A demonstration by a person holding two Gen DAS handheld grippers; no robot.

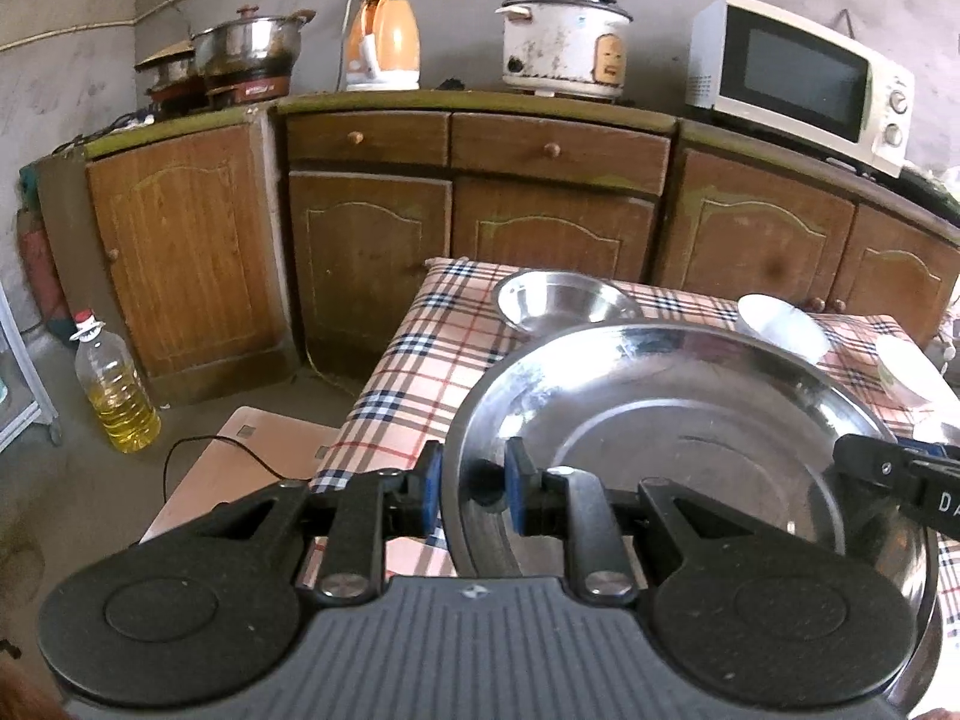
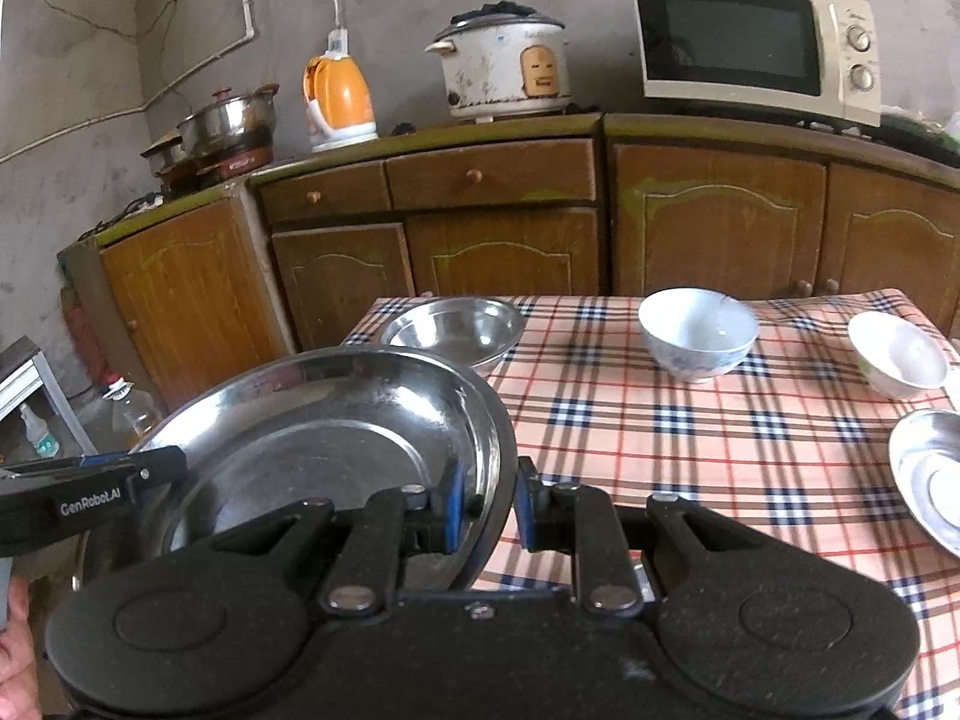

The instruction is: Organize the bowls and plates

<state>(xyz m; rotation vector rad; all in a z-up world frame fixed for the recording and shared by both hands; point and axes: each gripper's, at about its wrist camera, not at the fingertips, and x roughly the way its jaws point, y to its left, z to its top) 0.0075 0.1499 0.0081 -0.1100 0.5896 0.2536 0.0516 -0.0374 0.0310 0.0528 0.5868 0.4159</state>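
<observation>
Both hand-held grippers, left (image 1: 474,489) and right (image 2: 491,504), are pinching the big plate's (image 1: 690,420) rim; three bowls and one small plate are sitting on the bench (image 2: 690,432)

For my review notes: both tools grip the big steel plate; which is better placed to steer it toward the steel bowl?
Probably left. The left tool clamps the steel plate rim on the steel bowl side; the right tool holds the opposite rim, nearer the white bowls.

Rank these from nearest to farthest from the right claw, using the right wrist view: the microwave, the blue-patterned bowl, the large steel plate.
1. Large steel plate: its rim clamped in the right claw.
2. Blue-patterned bowl: mid-table, ahead and to the right.
3. Microwave: on the far counter, right.
</observation>
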